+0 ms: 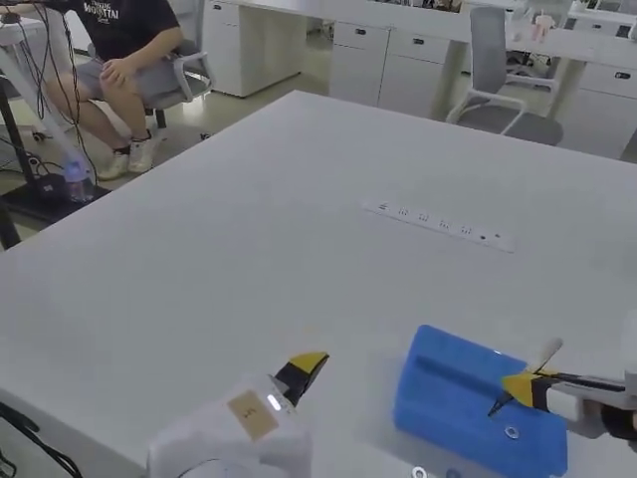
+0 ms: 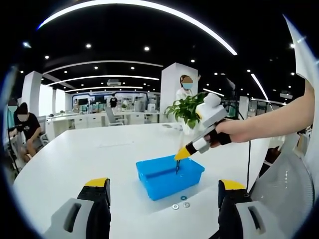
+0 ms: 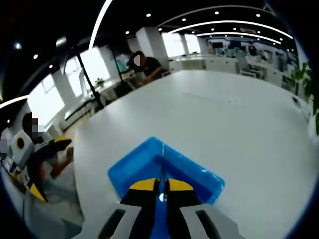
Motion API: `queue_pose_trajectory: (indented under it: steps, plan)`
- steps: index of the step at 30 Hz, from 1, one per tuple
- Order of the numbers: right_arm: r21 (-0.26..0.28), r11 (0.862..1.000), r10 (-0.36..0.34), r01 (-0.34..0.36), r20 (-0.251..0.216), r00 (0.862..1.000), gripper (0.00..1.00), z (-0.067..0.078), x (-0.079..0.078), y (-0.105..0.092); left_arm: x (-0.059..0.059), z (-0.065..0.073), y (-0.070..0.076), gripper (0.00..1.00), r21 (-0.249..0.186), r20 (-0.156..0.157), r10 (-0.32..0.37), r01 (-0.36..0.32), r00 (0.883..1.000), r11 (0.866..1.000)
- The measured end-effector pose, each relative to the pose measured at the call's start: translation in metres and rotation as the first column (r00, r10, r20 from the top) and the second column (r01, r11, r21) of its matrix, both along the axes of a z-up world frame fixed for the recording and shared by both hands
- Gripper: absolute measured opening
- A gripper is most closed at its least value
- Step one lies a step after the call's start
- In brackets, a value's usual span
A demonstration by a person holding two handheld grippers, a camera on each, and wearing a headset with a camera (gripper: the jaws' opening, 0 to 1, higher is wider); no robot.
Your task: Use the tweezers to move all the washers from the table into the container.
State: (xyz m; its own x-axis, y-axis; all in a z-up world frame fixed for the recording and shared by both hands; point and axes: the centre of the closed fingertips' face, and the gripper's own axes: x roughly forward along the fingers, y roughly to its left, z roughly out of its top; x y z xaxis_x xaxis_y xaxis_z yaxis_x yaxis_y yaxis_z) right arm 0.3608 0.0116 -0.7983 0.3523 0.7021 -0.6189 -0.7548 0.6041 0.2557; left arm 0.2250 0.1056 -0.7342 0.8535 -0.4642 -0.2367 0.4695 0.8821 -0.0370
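The right gripper (image 3: 162, 185) has its jaws clenched on the tweezers (image 3: 162, 159), whose tips reach over the blue container (image 2: 149, 177). Two washers (image 2: 175, 206) lie on the desk (image 2: 99, 154) just beside the container. The left gripper (image 1: 302, 368) is near the container, jaws released.

We see a bright, plain blue container (image 1: 448, 388), a plain white table (image 1: 249, 259) and small silvery washers (image 2: 175, 206). The left gripper (image 2: 164, 184) and the right gripper (image 3: 162, 186) each have yellow tips, black jaws and pale grey-white bodies. The thin tweezers (image 2: 176, 167) look dark.
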Motion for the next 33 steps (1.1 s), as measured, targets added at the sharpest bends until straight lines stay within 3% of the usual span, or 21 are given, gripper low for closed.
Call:
queue_pose_trajectory:
  steps: [13,33]
  plan:
    - [-0.061,0.998,0.029,-0.028,0.02,0.999,0.03,-0.009,0.002,0.001,0.0,0.001,0.0,0.91,-0.002,-0.001,0.007,-0.007,1.0,1.0]
    - [-0.09,0.994,0.065,-0.059,0.062,0.996,0.04,-0.018,-0.004,0.0,-0.001,0.001,0.0,0.9,0.006,-0.006,0.005,-0.005,1.0,1.0]
